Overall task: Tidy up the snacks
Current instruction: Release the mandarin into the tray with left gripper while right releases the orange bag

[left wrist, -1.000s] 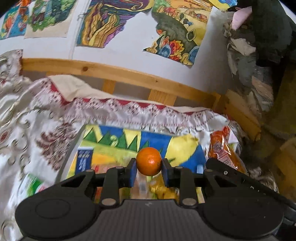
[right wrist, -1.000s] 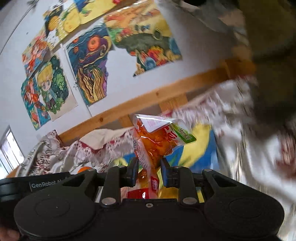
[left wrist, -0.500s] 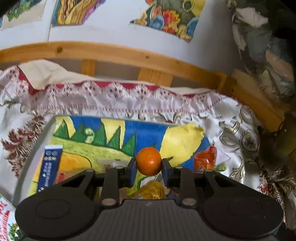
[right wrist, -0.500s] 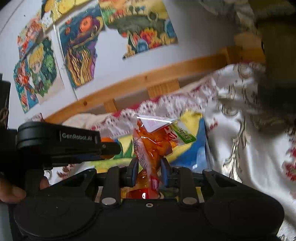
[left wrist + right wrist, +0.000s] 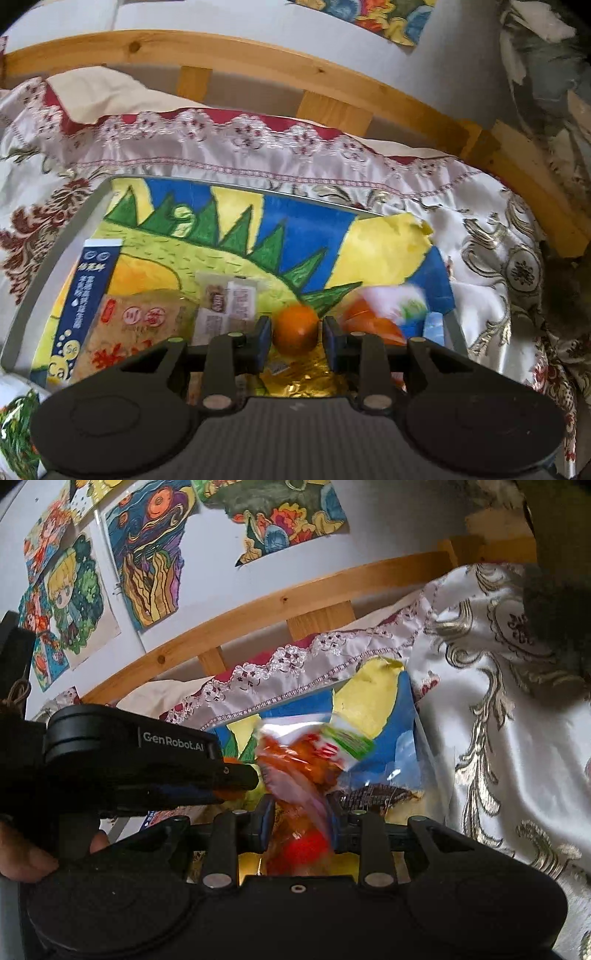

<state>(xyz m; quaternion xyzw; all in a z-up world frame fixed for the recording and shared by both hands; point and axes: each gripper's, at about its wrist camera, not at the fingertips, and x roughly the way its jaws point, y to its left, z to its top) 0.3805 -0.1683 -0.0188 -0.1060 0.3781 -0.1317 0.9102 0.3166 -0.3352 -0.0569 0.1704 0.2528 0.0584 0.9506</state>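
Two grippers are working over one tray [image 5: 55, 258], a grey-rimmed tray lined with a bright painted sheet of green spikes, blue and yellow. The left gripper [image 5: 295, 338] is clasping one small orange [image 5: 295, 328] between its blue pads, just above the tray's near end. The right gripper [image 5: 300, 821] is pinching one orange snack packet [image 5: 295, 775] with a green-and-white top, which is standing up between its pads over the tray's right side; its jaws have just been easing apart a little, with the packet between them. A hand [image 5: 22, 853] is gripping the left tool's handle.

Lying in the tray are one dark blue box [image 5: 86, 299], one brown packet with red print [image 5: 136, 332], one pale sachet [image 5: 225, 302] and something wrapped in gold foil [image 5: 299, 382].

The tray is sitting on a white satin cloth [image 5: 498, 288] with gold scrolls and a maroon lace border. Behind it a wooden rail [image 5: 258, 62] is running along a white wall, where several coloured drawings [image 5: 151, 561] are hanging.
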